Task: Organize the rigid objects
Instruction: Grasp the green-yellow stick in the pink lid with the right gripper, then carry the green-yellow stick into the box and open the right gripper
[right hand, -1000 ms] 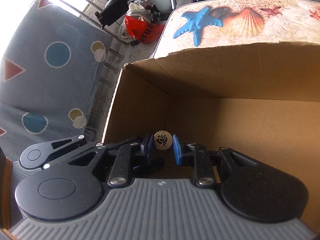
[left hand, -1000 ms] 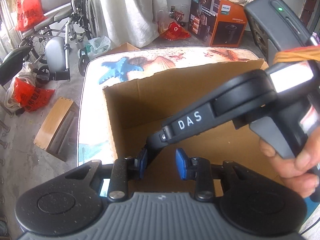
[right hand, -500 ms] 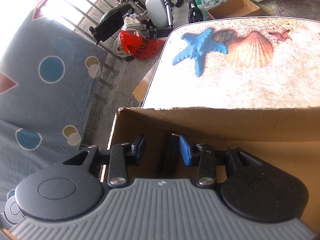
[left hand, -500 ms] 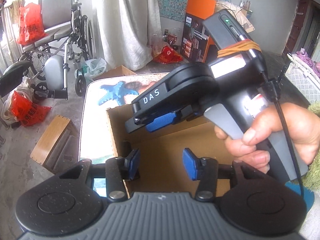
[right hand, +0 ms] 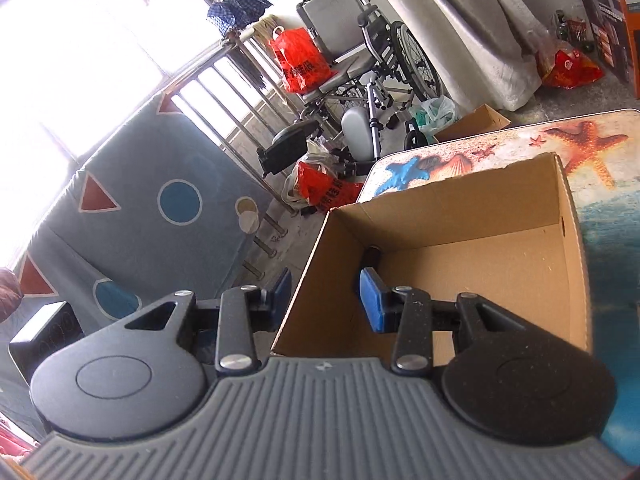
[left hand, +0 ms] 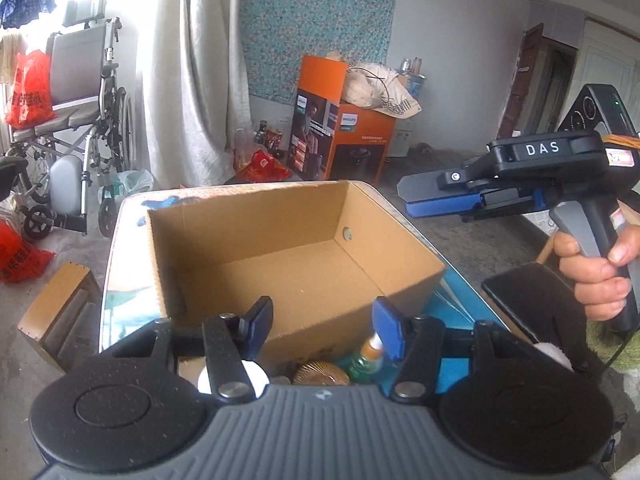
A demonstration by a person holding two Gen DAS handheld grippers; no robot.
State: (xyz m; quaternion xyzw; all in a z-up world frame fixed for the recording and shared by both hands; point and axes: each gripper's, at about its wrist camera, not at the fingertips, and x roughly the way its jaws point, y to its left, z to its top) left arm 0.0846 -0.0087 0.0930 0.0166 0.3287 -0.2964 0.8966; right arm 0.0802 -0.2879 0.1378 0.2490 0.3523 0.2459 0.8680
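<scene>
Both your hand-held grippers, left and right, hang open and empty above the cardboard box, likely freed to fetch near-edge items.

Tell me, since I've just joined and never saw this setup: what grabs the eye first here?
The open cardboard box dominates, sitting mid-table on a seashell-printed top, with a dark tube standing in its corner. Just in front of the box lie small items, a gold disc and a little bottle, under the open left gripper. The right gripper hangs empty, off to the box's right.
</scene>
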